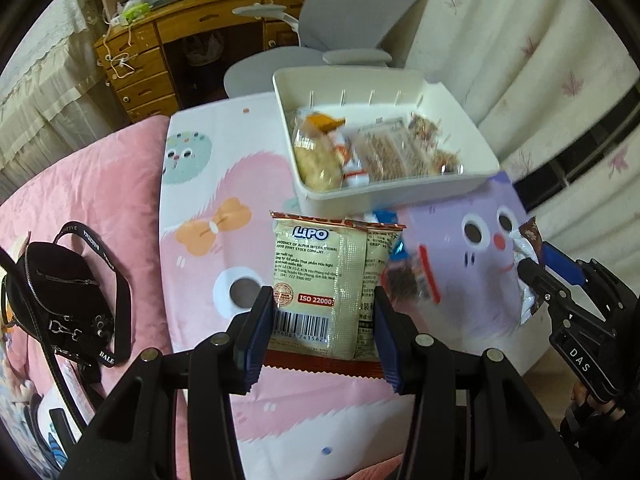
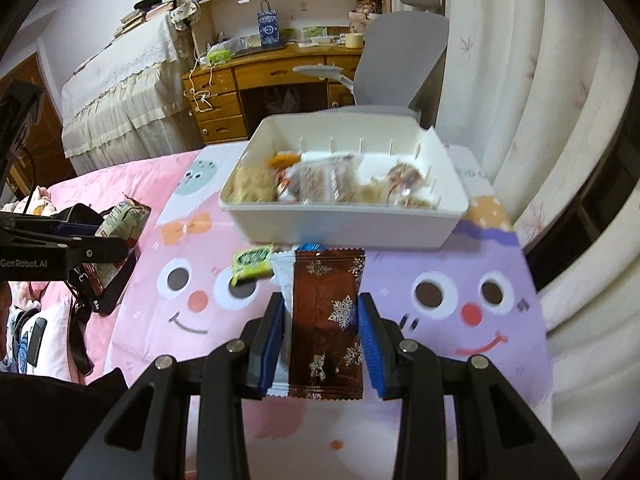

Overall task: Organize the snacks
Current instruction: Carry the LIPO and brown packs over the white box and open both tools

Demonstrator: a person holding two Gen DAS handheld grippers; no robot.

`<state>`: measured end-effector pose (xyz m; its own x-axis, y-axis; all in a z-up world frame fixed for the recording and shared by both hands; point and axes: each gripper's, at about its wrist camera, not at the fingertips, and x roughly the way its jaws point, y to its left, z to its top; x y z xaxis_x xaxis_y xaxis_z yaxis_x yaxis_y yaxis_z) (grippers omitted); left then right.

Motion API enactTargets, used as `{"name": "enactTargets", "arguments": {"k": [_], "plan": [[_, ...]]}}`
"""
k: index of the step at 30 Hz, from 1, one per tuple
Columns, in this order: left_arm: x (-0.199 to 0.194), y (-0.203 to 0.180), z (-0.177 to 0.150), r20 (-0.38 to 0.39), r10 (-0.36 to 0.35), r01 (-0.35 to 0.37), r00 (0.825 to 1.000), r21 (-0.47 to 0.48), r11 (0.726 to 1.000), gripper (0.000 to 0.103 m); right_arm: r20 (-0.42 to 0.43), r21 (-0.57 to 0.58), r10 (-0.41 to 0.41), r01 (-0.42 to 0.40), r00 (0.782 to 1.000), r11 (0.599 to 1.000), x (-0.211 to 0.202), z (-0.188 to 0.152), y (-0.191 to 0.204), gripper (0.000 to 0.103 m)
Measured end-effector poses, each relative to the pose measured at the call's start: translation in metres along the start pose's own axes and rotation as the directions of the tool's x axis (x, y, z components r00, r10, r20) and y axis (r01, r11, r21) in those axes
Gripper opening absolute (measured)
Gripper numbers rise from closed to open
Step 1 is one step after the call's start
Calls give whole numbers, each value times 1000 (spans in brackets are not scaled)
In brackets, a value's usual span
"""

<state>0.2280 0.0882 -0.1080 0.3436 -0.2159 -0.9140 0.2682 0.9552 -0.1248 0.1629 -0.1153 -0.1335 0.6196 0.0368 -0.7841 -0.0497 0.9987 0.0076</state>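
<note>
- Cream plastic walls marked the storage bin [image 1: 400, 196], the landmark, which already held several wrapped snacks.
- Left gripper [image 1: 320, 320] was clamped on a beige Lipo biscuit packet [image 1: 320, 276], pads pressing its two long edges; the packet's long axis ran straight towards the bin's near wall.
- Right gripper [image 2: 320, 340] was closed on a brown snowflake-printed wrapper [image 2: 326, 320], likewise gripped across its width, its far end pointing at the bin.
- Both packets hung on the near side of the bin, short of its wall, above the cartoon tablecloth [image 2: 460, 280].
- A green sachet [image 2: 252, 264] lay just before the bin's near wall.
- Judged from both views, the right gripper seemed nearer the bin; each load likely needed carrying forward over the near wall before release.
</note>
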Motion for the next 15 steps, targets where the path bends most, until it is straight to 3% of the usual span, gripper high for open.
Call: {"name": "enactTargets", "arguments": {"k": [15], "plan": [[25,-37,75,63,63,-54,996,-142,988,46,7,-73,70,-69,998,995,29,72,-83,36]]}}
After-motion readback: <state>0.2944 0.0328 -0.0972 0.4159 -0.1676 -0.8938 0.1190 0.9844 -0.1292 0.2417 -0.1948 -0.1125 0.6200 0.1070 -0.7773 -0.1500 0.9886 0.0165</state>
